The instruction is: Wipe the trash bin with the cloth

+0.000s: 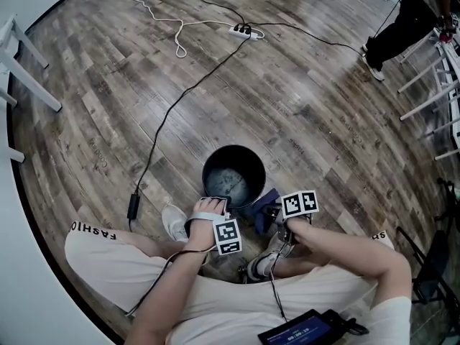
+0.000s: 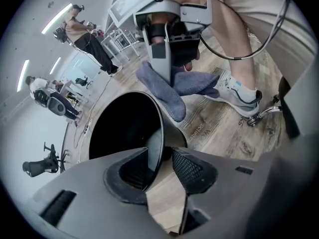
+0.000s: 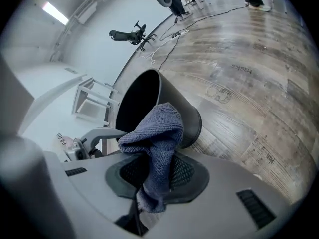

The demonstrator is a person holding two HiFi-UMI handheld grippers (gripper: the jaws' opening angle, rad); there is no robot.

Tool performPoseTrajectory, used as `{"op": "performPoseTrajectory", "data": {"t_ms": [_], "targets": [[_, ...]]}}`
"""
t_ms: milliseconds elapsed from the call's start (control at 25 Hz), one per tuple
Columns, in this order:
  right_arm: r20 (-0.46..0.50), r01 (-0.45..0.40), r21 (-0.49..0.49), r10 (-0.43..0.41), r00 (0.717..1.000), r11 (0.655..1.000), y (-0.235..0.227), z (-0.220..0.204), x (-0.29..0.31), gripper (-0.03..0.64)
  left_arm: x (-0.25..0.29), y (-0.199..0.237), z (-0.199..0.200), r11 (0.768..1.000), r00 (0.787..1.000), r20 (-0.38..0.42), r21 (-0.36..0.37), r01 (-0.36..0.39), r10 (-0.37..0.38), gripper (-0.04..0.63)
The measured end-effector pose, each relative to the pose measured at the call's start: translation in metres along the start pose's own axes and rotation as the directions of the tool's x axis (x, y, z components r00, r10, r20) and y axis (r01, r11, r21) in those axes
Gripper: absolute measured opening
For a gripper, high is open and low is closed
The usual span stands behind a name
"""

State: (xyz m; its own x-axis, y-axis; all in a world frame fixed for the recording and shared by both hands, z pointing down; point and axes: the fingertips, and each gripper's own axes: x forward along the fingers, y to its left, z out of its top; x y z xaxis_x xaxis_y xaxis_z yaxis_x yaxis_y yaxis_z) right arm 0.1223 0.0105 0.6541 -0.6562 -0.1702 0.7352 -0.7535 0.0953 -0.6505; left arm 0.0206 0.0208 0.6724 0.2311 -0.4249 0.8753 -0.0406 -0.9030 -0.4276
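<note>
A black round trash bin (image 1: 233, 175) stands upright on the wood floor in front of the seated person's feet. My left gripper (image 1: 215, 208) is at its near rim. In the left gripper view the jaws (image 2: 160, 158) straddle the bin's rim (image 2: 160, 133), one pad inside and one outside, with a gap to the outer pad. My right gripper (image 1: 271, 213) hovers just right of the bin, shut on a blue cloth (image 1: 260, 201). The cloth (image 3: 157, 133) bunches up between its pads (image 3: 154, 176) and hangs beside the bin's wall (image 3: 192, 116).
A black cable runs across the floor from a white power strip (image 1: 244, 29) towards the bin. White table legs (image 1: 25, 67) stand at the left, and a person (image 1: 402, 27) with more white frames at the upper right. The wearer's shoes (image 1: 175, 223) flank the bin.
</note>
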Motion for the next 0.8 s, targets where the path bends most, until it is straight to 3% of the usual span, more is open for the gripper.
{"op": "performPoseTrajectory", "data": {"t_ms": [120,440,800], "targets": [[0.004,-0.010,-0.011,0.010,1.000,1.000,0.009,0.002,0.001,0.083,0.002,-0.006,0.001,1.000,1.000,0.002,0.017,0.017,-0.017,0.117],[-0.019,0.013,-0.061,-0.014,1.000,0.998,-0.007,0.007,0.021,0.083,0.000,-0.010,0.012,0.999,0.999,0.031,0.046,0.019,-0.020,0.100],[-0.049,0.033,-0.112,-0.039,0.998,0.993,-0.055,-0.003,0.068,0.083,0.001,-0.012,0.028,0.999,0.998,0.064,0.039,0.017,-0.020,0.085]]}}
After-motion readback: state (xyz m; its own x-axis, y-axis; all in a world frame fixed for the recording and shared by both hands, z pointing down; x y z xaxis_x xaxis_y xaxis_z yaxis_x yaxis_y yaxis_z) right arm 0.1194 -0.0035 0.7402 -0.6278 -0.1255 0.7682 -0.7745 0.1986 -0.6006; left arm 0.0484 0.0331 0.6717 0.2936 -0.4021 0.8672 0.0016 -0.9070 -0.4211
